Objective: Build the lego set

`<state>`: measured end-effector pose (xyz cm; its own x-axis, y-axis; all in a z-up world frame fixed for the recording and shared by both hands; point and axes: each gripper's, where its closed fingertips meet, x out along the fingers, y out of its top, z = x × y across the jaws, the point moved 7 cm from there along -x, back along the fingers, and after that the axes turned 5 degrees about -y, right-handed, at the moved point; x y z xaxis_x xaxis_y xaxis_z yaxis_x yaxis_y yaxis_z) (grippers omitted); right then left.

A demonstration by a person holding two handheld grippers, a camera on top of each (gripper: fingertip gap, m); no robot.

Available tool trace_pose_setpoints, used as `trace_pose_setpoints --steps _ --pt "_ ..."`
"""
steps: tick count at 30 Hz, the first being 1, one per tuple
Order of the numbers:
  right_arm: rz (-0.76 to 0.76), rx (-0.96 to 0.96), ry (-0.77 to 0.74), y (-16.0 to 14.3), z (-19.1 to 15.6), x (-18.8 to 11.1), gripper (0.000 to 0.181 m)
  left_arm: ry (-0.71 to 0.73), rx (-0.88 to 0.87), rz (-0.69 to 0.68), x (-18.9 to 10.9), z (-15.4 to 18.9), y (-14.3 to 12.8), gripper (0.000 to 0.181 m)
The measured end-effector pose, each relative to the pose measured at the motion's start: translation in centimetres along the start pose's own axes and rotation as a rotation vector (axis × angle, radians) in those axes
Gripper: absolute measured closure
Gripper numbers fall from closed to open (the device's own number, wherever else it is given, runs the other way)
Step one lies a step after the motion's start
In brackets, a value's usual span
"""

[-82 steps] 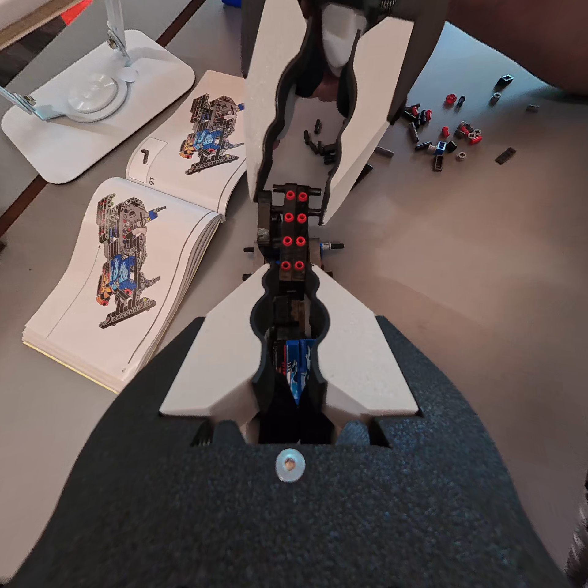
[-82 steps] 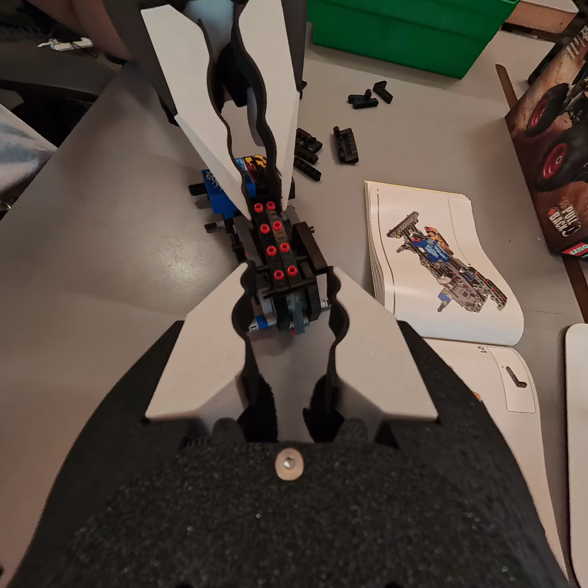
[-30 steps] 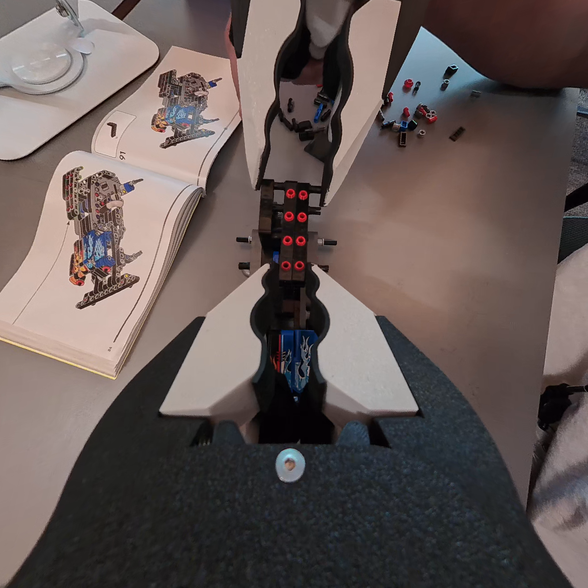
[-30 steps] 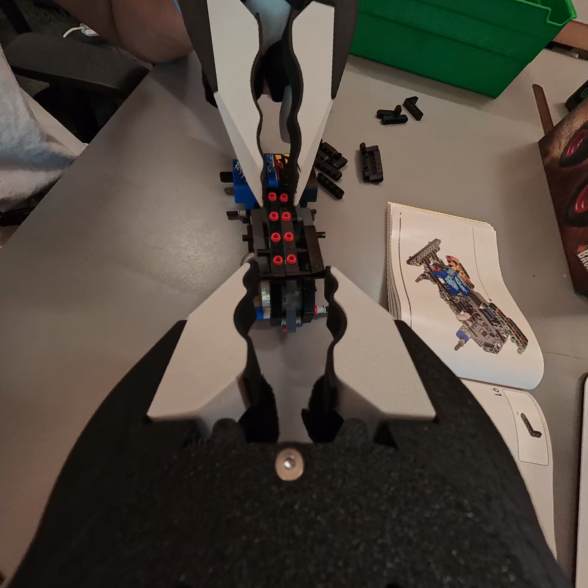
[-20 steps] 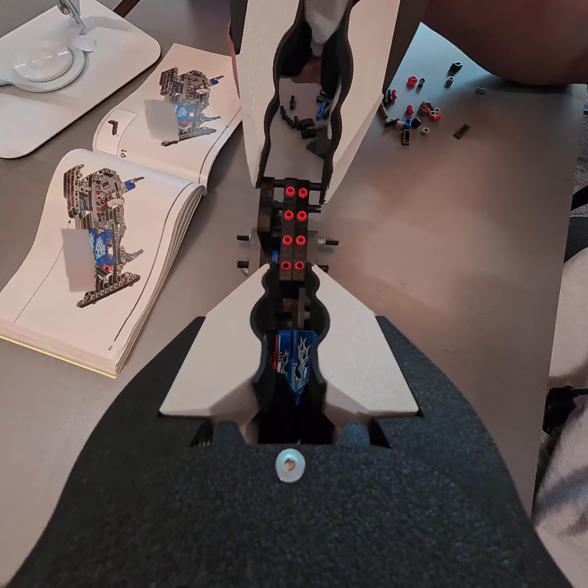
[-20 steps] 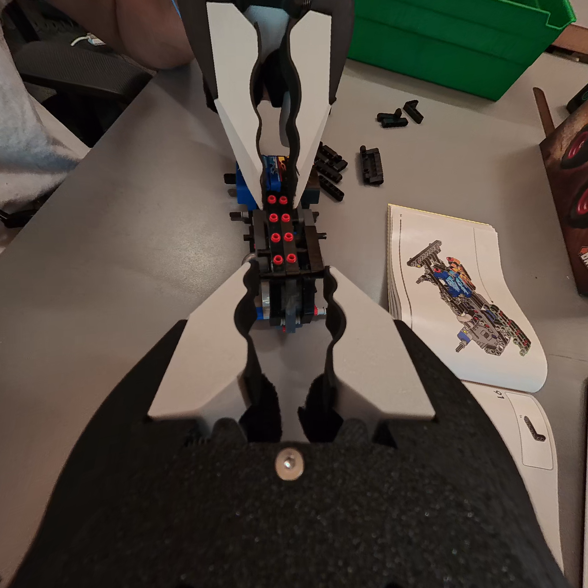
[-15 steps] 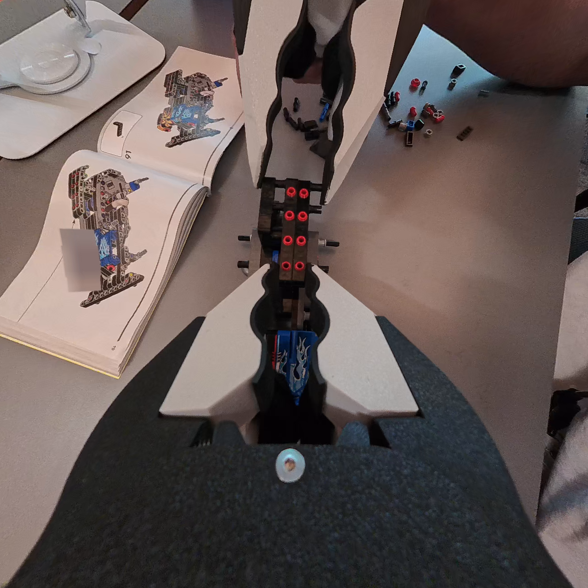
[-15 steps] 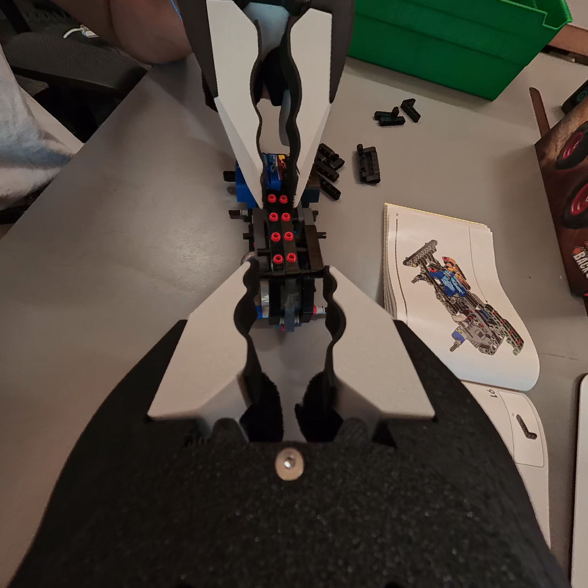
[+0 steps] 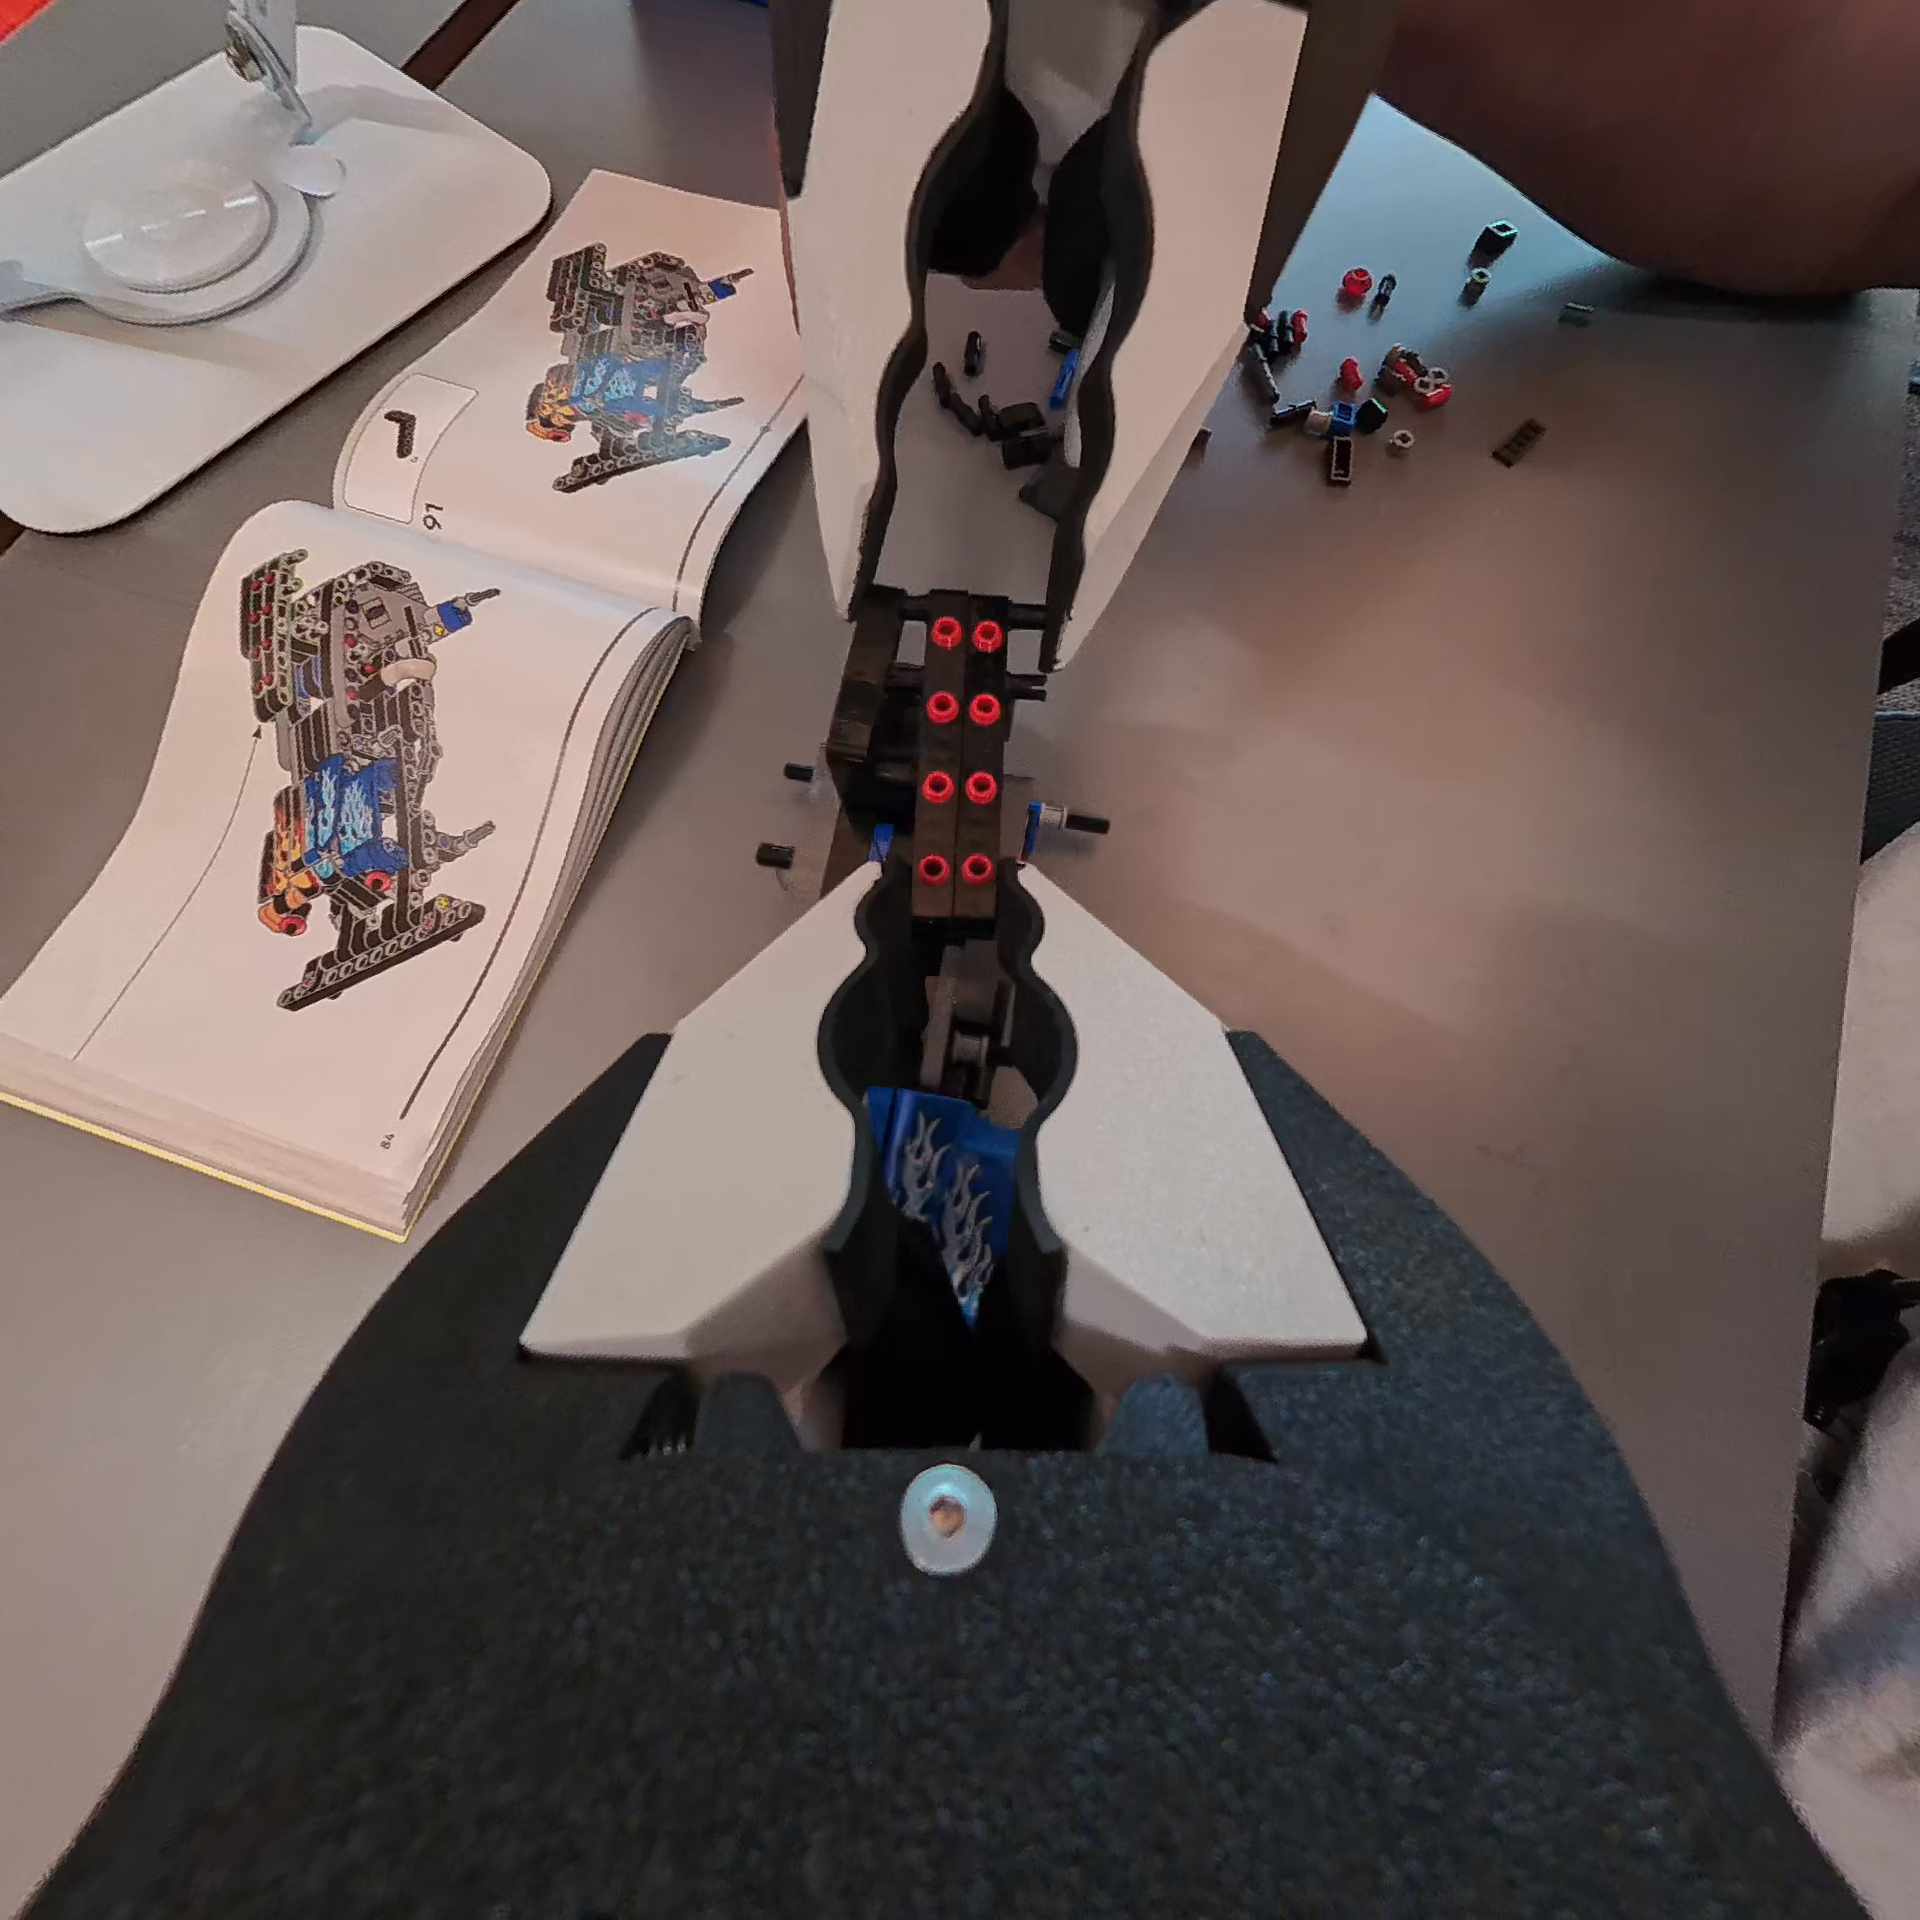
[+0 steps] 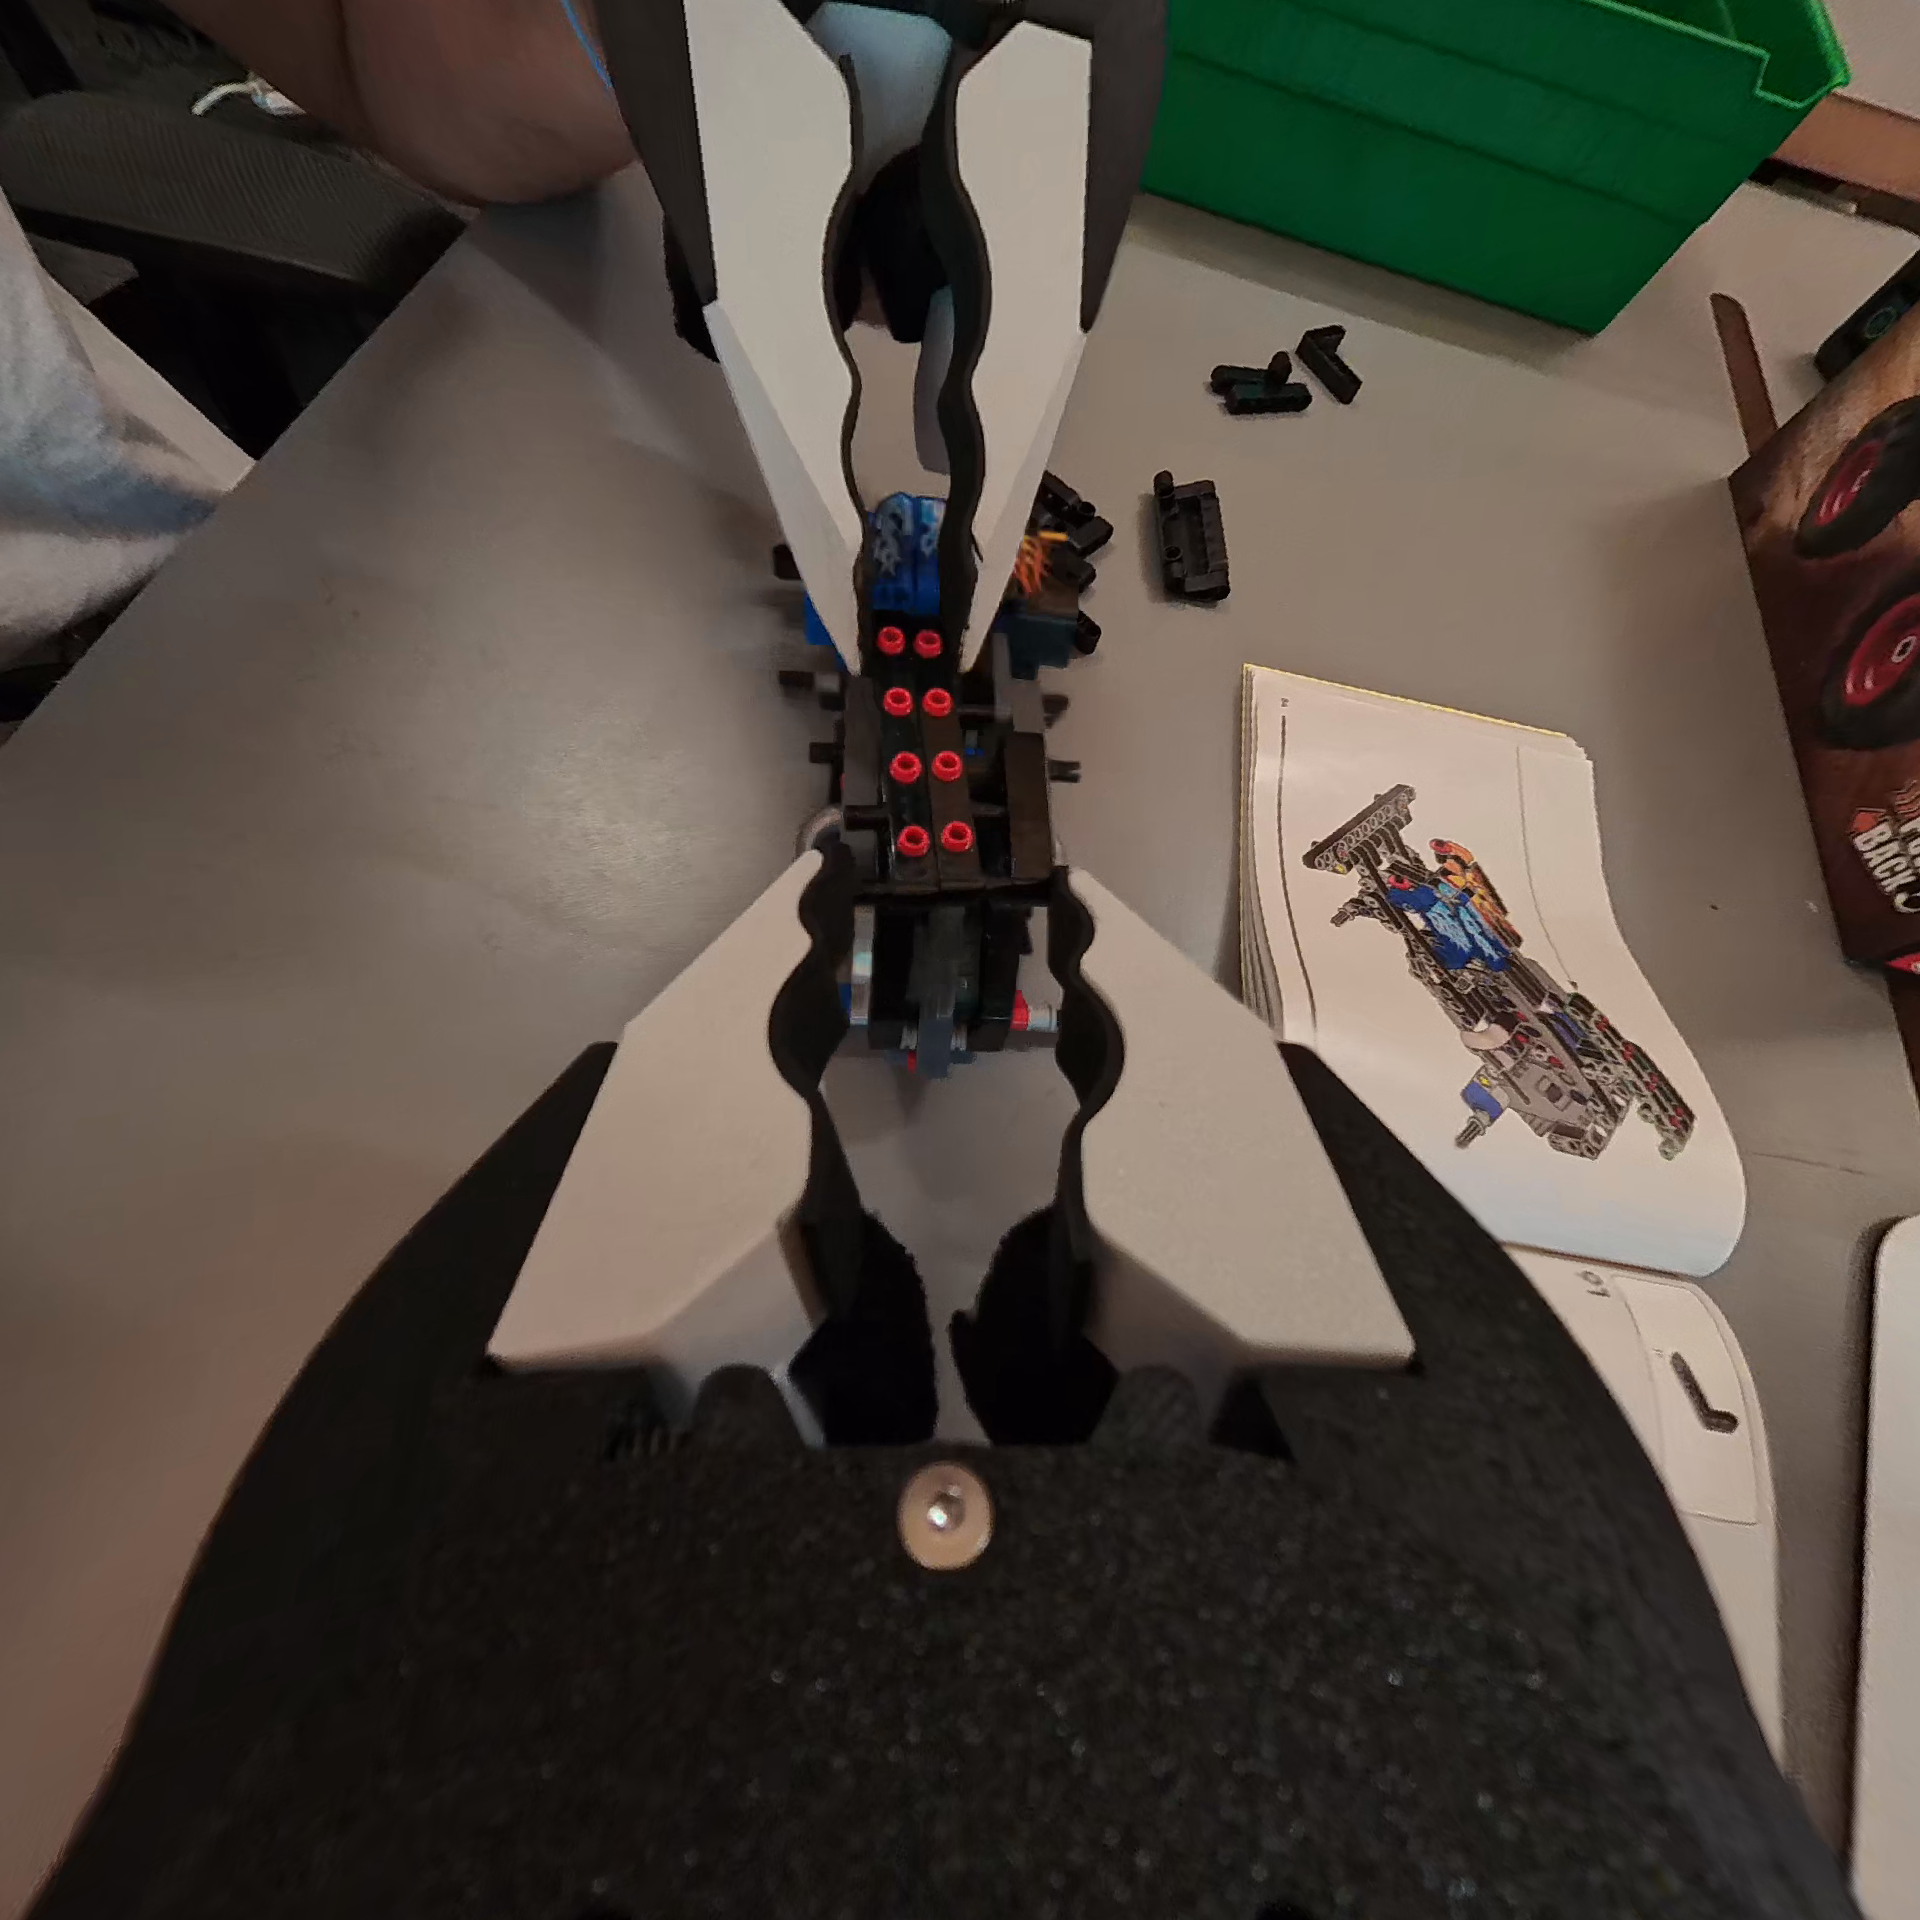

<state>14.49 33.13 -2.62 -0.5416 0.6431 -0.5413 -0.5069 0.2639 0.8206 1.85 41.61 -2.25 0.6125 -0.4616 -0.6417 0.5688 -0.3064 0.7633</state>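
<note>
Between the jaws of the left gripper (image 9: 945, 894), clamped on its blue end, the lego model (image 9: 961, 748) is steadied for assembly above the counter (image 9: 1403, 831). Right wrist view: right gripper (image 10: 940, 883), jaws bracketing the opposite end; contact unclear.

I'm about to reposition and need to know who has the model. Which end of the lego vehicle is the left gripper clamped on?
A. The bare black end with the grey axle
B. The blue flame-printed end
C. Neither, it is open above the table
B: the left gripper has its fingers closed around the blue flame-printed end of the lego vehicle.
</note>
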Motion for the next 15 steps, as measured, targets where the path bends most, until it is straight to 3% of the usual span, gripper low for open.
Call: trace_pose_setpoints --steps 11,15 --pt "0.013 0.039 -0.032 -0.1 0.4 0.1 0.145 0.002 -0.004 0.016 0.1 -0.8 -0.1 0.166" --pt "0.003 0.058 -0.051 0.0 0.6 0.2 0.145 0.051 -0.011 0.019 0.2 -1.6 -0.2 0.152"
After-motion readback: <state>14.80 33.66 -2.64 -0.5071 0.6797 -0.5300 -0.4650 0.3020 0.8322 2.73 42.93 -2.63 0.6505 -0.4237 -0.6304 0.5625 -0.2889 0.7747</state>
